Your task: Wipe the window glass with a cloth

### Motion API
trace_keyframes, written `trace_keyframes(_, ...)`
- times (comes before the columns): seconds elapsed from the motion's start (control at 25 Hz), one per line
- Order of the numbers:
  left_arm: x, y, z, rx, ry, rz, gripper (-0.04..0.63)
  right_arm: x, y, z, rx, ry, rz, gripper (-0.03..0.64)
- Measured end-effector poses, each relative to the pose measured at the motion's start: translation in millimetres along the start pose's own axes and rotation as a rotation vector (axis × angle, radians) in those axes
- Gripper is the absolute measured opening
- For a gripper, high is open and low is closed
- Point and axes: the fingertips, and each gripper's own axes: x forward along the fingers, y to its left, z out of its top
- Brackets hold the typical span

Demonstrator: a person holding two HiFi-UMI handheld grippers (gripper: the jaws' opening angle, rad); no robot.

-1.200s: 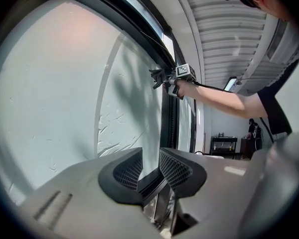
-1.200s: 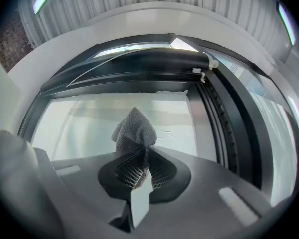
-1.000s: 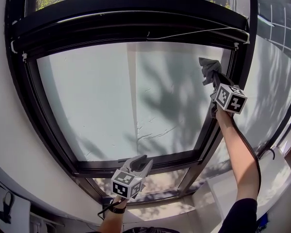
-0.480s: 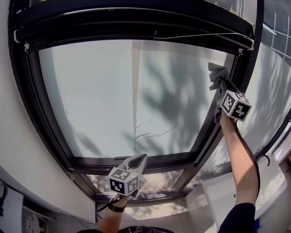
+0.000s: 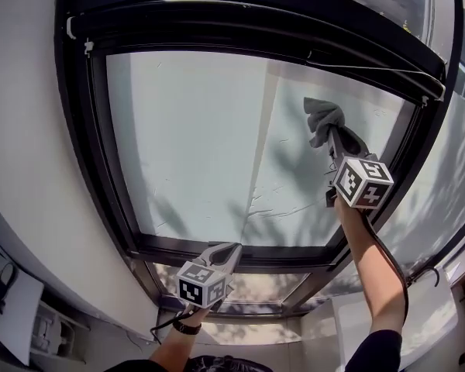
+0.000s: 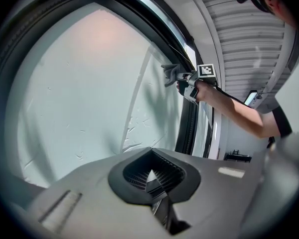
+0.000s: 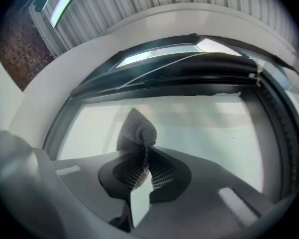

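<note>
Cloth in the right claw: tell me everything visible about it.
The cloth is grey, with a fine mesh-like weave, soft and crumpled. Its lower end is pinched between the shut jaws of the right claw, and the free part bunches upward into a rounded, folded tuft above the tips. It is raised before the upper right of the window glass; whether it presses on the pane cannot be told.

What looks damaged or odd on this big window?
The window glass carries pale, branching streaks low at its middle, beside a vertical seam. They look like cracks or peeling film; which, I cannot tell.
</note>
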Motion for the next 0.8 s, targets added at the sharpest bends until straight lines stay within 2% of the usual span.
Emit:
trace_keyframes(0.2, -43.8, 31.9, 0.7, 0.011, 0.0, 0.094, 0.003, 44.4, 133.0, -10.2, 0.049, -0.015, 0.241, 0.017)
trace_keyframes(0.36, -105.5, 75.9, 4.5, -0.005, -0.033, 0.242, 0.003, 83.5, 244.2, -26.5, 0.114, -0.009, 0.418, 0.017)
trace_keyframes(0.64, -207.1, 122.4, 5.2, -0.036, -0.082, 0.42, 0.003, 116.6, 381.5, -32.6, 0.211, 0.009, 0.572, 0.017)
trace_keyframes(0.8, -252.0, 136.0, 5.6, -0.044, -0.106, 0.503, 0.003, 129.3, 428.6, -36.2, 0.238, 0.014, 0.61, 0.017)
